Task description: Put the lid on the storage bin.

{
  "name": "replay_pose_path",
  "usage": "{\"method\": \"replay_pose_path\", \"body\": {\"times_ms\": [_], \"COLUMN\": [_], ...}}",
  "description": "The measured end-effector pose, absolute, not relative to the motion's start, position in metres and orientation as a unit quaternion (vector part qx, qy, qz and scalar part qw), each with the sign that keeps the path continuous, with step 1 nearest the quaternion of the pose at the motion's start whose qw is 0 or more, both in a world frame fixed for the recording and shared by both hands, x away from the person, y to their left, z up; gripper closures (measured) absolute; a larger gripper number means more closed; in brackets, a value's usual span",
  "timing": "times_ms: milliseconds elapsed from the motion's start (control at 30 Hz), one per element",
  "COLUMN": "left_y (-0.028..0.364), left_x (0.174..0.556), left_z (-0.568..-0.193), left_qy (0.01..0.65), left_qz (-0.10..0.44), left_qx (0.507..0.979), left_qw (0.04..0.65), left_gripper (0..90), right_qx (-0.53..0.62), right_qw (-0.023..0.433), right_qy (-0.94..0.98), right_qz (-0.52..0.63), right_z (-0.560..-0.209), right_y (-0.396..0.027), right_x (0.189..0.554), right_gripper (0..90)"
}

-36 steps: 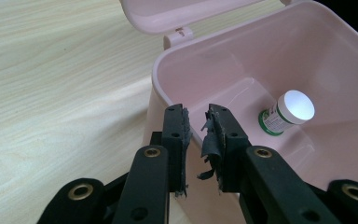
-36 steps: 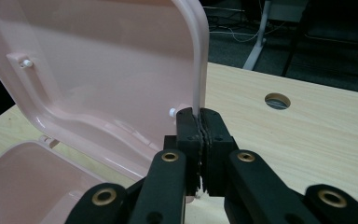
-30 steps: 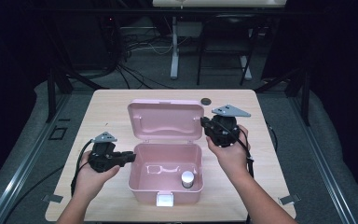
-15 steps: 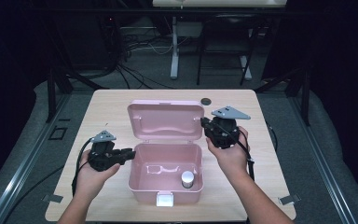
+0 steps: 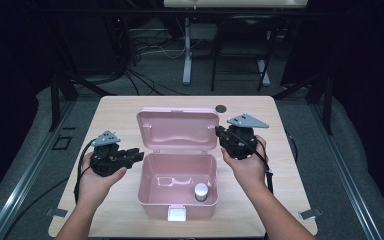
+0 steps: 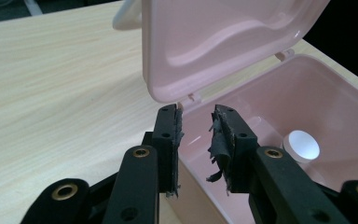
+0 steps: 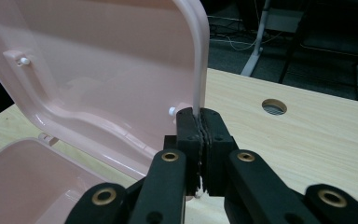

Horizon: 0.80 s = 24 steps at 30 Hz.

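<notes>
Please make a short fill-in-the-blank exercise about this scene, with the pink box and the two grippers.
1. The lid of the pink box stands ____.
2. The right gripper is shut on the ____ edge.
3. The small white-capped jar stands ____ the box.
4. The left gripper, whose jaws have just been opening, holds ____.

Missing words: open; lid's; inside; nothing
</notes>
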<state>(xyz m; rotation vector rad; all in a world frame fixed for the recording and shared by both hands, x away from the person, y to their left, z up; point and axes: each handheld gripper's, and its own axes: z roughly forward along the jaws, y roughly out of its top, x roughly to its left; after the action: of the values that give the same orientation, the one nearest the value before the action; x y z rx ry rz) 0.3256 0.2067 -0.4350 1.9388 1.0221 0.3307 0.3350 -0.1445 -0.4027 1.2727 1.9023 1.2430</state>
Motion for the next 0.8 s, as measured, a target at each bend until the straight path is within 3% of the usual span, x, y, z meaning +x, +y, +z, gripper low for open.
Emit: {"method": "replay_pose_path", "body": {"times_ms": [800], "left_y": [0.214], "left_x": [0.344], "left_z": [-0.403], "left_qy": [0.400], "left_qz": [0.204], "left_qx": [0.747], "left_qw": [0.491], "left_gripper": [70.8], "right_qx": [0.470], "right_qw": [0.265], "right_qy": [0.704], "right_qz": [0.461], "right_z": [-0.403], "right_y": [-0.144], "right_x": [0.332], "right_gripper": [87.7]}}
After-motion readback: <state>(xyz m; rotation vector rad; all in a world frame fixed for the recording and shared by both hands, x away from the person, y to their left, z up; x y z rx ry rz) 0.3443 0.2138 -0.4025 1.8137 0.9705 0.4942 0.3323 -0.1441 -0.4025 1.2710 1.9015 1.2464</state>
